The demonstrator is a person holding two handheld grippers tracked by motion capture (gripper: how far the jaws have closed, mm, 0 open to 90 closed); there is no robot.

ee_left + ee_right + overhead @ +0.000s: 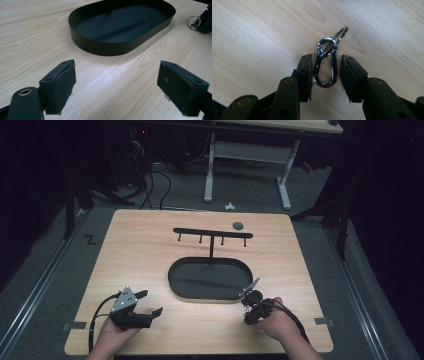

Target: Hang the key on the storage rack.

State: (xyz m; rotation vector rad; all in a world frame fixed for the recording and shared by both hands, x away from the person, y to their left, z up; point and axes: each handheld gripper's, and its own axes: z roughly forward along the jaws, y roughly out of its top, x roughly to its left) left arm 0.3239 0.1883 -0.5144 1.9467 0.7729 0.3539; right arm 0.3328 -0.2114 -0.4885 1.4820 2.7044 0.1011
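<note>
The carabiner clip (325, 66) lies flat on the table (150, 270), just off the near right end of the black tray (172, 277), right between the right gripper (325, 71)'s pads. Its long axis runs straight along the jaws, key ring (340, 35) at the far end. The left pad looks like it's touching; the right one maybe shows a sliver of gap, hard to call. The left gripper (116, 83) is wide open with nothing in it, well away.
</note>
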